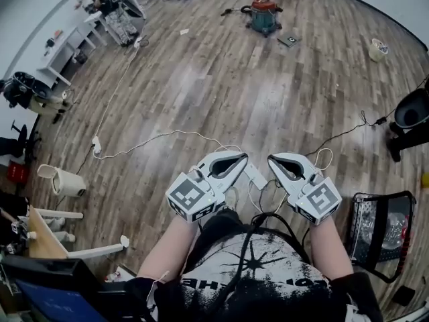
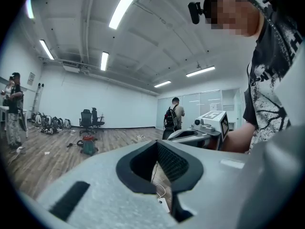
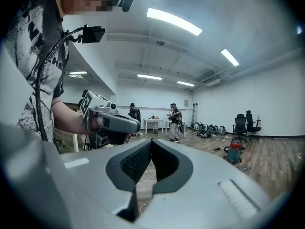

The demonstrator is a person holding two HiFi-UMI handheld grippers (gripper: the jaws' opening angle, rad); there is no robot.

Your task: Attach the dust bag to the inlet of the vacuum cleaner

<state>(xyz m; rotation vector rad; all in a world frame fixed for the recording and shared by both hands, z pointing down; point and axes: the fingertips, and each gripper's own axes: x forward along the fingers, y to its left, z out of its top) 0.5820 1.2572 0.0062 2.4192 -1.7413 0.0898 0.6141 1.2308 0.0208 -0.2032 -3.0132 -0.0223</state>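
The vacuum cleaner (image 1: 263, 15), a red and teal canister, stands far off on the wood floor; it also shows in the left gripper view (image 2: 87, 144) and in the right gripper view (image 3: 233, 151). A small flat dark thing (image 1: 289, 41) lies on the floor beside it; I cannot tell if it is the dust bag. My left gripper (image 1: 244, 157) and right gripper (image 1: 271, 158) are held side by side in front of my body, well short of the vacuum. Both are shut with nothing between their fingers. Each gripper view shows the other gripper alongside.
A white cable with a power strip (image 1: 97, 145) runs across the floor ahead on the left. A black office chair (image 1: 410, 116) and a wire basket (image 1: 379, 227) stand at the right. White desks (image 1: 67, 49) line the left wall. People stand far off (image 2: 172, 118).
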